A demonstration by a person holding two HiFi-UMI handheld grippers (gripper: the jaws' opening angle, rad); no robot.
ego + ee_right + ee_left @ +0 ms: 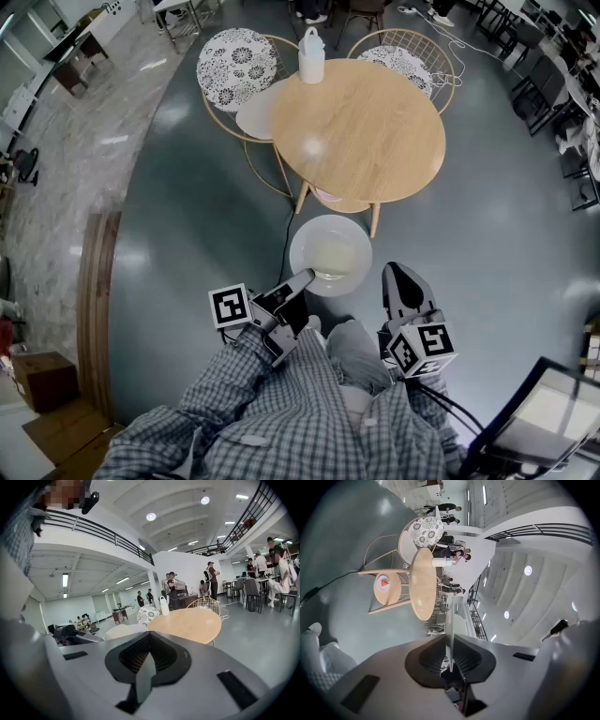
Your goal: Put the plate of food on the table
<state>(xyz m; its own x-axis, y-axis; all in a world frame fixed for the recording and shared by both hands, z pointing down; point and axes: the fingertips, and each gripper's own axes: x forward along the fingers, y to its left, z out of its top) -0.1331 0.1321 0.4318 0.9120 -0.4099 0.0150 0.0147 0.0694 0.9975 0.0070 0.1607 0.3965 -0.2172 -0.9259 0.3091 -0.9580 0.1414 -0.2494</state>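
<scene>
Plate of food (330, 255) hangs over the floor (187, 234) at frame centre, its near rim clamped in the left tool (302, 278), short of the round bench (361, 131) above it. The right tool (401, 277), jaws together and empty, sits alongside. Carrying it level and landing clear of the bottle (311, 56) looks wise.

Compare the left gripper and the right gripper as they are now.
The left gripper is clamped on the rim of the plate. The right gripper is shut on nothing and is apart from the plate. The left gripper is rolled onto its side, so its view shows the room sideways, while the right gripper sits upright. Both point toward the round table.
</scene>
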